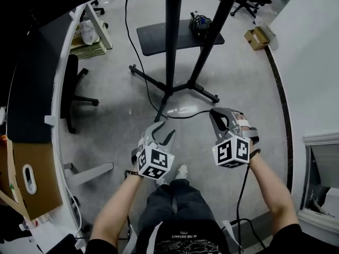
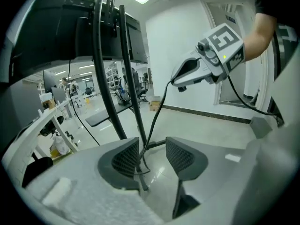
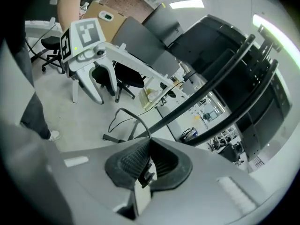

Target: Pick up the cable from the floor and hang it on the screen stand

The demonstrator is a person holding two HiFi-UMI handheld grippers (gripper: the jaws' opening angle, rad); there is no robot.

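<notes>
- Lost the top of the screen stand (image 1: 174, 36) past the upper edge of the head view; made out its dark screen (image 2: 51, 27) only in the two gripper views.
- Could not follow the far end of the cable (image 1: 185, 116) where it met the stand's floor legs, nor tell whether it brushed a pad of the left gripper (image 1: 161, 133).
- Noted an office chair (image 1: 71, 89) beside a desk (image 1: 32, 94) on the left, a flat dark board (image 1: 153, 38) on the floor behind the stand's posts, and a cardboard box (image 1: 257, 37) near the wall at upper right.
- Saw the stand's two slanted posts crossing both gripper views, blocking part of the room behind.
- Found the right gripper (image 1: 216, 118) clamped tight on the cable, with the line rising out of the closed pads and arching away in its own view.
- Traced the cable from that grip leftward, sagging toward the stand's base just ahead of the left gripper's tips.
- Found the left gripper with jaws wide apart, the cable showing in the gap between them and not pinched.
- Saw both grippers held side by side above the floor, in front of the stand.
</notes>
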